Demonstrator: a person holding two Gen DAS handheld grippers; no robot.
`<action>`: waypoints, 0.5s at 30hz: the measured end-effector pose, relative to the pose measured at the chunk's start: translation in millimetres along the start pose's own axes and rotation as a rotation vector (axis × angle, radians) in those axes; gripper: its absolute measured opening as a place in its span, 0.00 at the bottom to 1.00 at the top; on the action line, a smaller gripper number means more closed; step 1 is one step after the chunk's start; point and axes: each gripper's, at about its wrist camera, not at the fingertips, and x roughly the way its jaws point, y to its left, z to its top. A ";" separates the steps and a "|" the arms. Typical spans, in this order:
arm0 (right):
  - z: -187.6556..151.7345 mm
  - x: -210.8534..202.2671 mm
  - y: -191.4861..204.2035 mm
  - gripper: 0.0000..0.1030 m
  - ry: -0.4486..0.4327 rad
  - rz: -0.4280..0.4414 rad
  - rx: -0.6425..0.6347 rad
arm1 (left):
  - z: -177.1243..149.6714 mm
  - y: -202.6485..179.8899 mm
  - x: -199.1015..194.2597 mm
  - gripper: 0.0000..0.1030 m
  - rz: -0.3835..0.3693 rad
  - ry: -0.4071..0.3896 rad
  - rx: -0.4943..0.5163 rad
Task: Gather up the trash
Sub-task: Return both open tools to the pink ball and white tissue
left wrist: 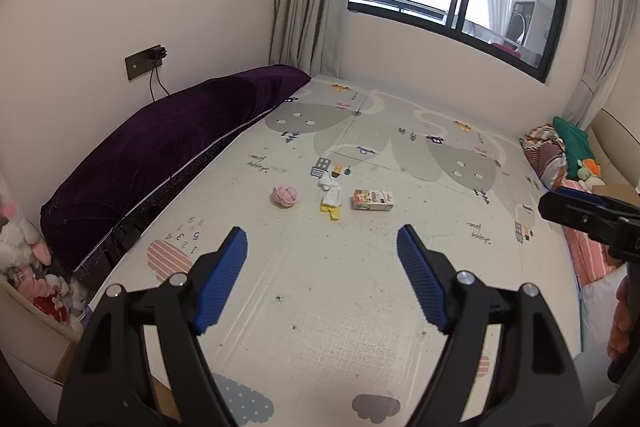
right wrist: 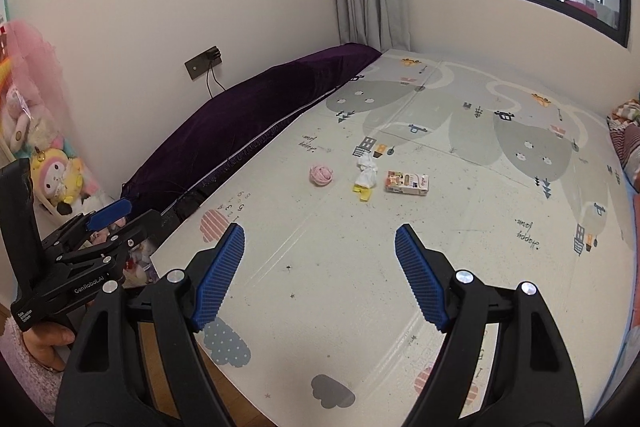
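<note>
Left gripper (left wrist: 322, 239) reads wide open from my station, blue ribbed pads (left wrist: 224, 275) spread well apart with nothing between them. Right gripper (right wrist: 320, 237) matches it — jaws spread, nothing held. Both hang above the near part of the play mat (left wrist: 360, 307), well short of the litter.

I count three trash items in a rough row at mid-mat. A pink crumpled ball (left wrist: 285, 195) lies leftmost. Just beside it to the right sits a white crumpled tissue (left wrist: 331, 191) with a yellow scrap (left wrist: 332, 211) touching its near edge. A small printed carton (left wrist: 373, 200) lies flat on its side, just right of the tissue and apart from it. The right wrist view confirms the same order: ball (right wrist: 321, 175), tissue (right wrist: 367, 173), scrap (right wrist: 362, 194), carton (right wrist: 407, 183).

Dark specks are scattered over the mat surface. A long purple cushion (left wrist: 160, 155) runs along the mat's left edge against the wall, and stuffed toys (right wrist: 56, 171) sit at its near end. Folded bedding (left wrist: 548, 151) lies at the far right — its contents I cannot make out.
</note>
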 end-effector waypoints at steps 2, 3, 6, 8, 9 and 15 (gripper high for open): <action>12.5 18.4 0.5 0.73 0.006 0.013 -0.005 | 5.8 7.7 13.3 0.75 0.014 0.011 -0.022; 18.5 27.0 0.1 0.73 0.008 0.020 -0.010 | 9.3 11.1 21.0 0.75 0.020 0.017 -0.030; 36.5 57.3 -4.0 0.73 0.020 0.041 -0.024 | 20.1 17.2 43.4 0.75 0.050 0.032 -0.030; 48.3 78.3 -11.6 0.73 0.028 0.053 -0.025 | 27.6 18.2 57.7 0.75 0.067 0.035 -0.024; 53.5 88.7 -16.4 0.73 0.032 0.055 -0.025 | 31.2 18.3 66.0 0.75 0.075 0.036 -0.021; 87.5 167.3 -33.8 0.73 0.075 0.046 -0.051 | 45.8 28.0 129.8 0.75 0.093 0.060 -0.033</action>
